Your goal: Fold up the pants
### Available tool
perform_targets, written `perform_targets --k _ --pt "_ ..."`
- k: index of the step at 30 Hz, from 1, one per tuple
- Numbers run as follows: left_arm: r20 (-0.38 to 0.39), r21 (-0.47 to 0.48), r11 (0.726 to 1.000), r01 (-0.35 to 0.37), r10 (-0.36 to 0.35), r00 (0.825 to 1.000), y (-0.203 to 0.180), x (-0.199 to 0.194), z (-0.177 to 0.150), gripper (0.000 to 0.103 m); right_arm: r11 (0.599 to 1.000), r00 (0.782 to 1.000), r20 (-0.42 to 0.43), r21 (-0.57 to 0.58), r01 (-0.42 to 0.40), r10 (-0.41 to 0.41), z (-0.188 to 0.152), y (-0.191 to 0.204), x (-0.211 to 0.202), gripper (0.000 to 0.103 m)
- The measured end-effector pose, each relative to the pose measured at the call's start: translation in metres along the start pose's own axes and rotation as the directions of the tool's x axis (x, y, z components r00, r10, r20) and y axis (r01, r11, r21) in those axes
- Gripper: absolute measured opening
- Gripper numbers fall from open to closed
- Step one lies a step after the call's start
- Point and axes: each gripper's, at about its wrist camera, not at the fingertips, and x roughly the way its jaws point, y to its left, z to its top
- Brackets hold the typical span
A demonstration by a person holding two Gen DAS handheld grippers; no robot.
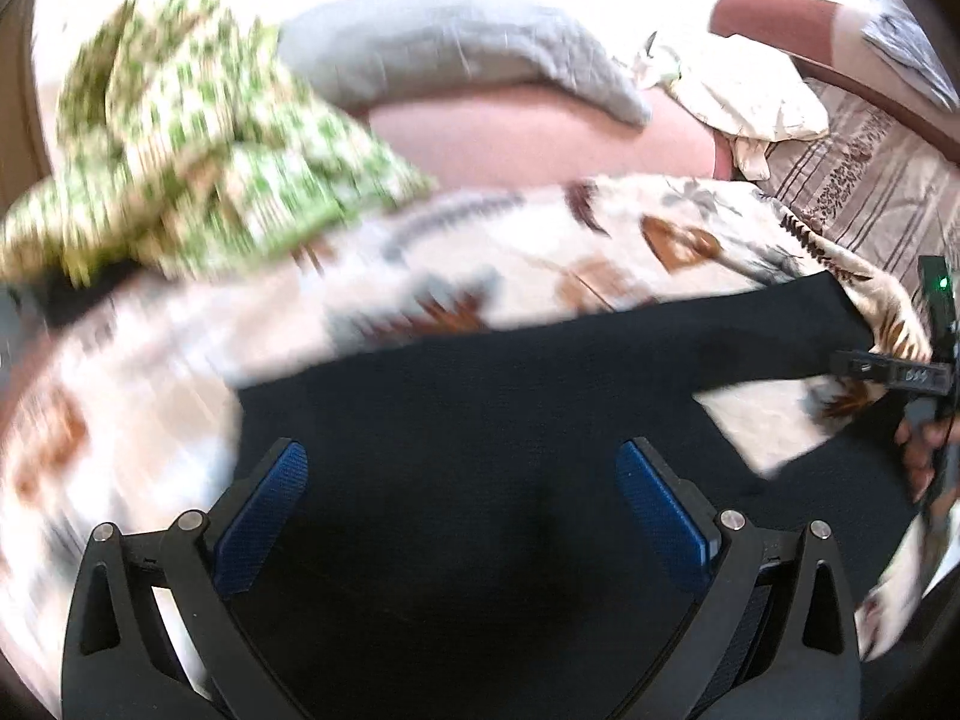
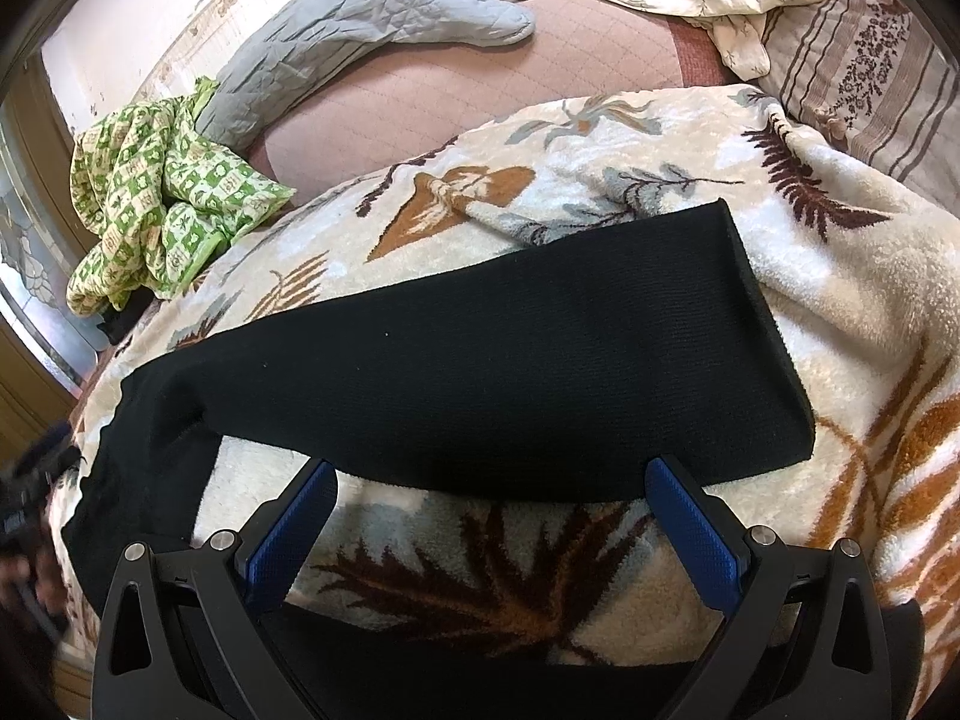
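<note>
Both tongs, left gripper (image 1: 462, 510) and right gripper (image 2: 489, 525), were released; pants (image 2: 480, 372) legs lay splayed on fuzzy blanket (image 2: 840, 312), risking a crooked, snagged fold.

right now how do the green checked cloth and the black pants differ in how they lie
The green checked cloth is crumpled in a heap at the blanket's far left edge; the black pants lie spread flat across the leaf-patterned blanket. The cloth is patterned green and cream; the pants are plain black. Neither is held by a claw, and both rest on the bed.
</note>
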Motion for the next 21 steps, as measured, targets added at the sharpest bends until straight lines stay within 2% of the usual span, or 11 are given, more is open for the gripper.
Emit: perform_targets --k 4,8,10,11,13,16,21 --pt "0.068 0.124 0.992 -0.027 0.019 0.998 0.052 0.011 0.009 0.103 1.0 1.0 -0.005 -0.009 0.012 -0.012 0.001 0.001 0.001 0.103" --pt "0.056 0.109 0.993 -0.036 0.03 0.998 0.094 0.041 0.011 0.102 1.0 1.0 -0.009 -0.018 0.025 -0.026 0.0 0.003 0.003 0.103" --pt "0.045 0.076 0.996 -0.036 0.033 0.998 0.108 0.055 0.011 0.092 1.0 1.0 -0.007 -0.014 0.02 -0.02 0.0 0.002 0.003 0.103" --pt "0.036 0.067 0.998 -0.018 0.016 0.999 0.112 0.062 0.009 0.087 1.0 1.0 -0.004 -0.008 0.013 -0.013 0.0 0.001 0.002 0.103" --pt "-0.007 0.077 0.997 0.025 -0.025 1.0 0.116 0.077 0.005 0.068 1.0 1.0 0.0 0.002 -0.002 0.002 0.0 -0.002 0.001 0.103" --pt "-0.065 0.088 0.99 0.106 -0.101 0.993 0.11 0.088 0.001 0.052 1.0 1.0 0.003 0.013 -0.014 0.013 0.001 -0.003 0.001 0.103" --pt "-0.124 0.094 0.982 0.161 -0.149 0.981 0.108 0.098 0.002 0.051 1.0 1.0 -0.004 -0.003 0.009 -0.009 0.0 -0.001 0.002 0.103"
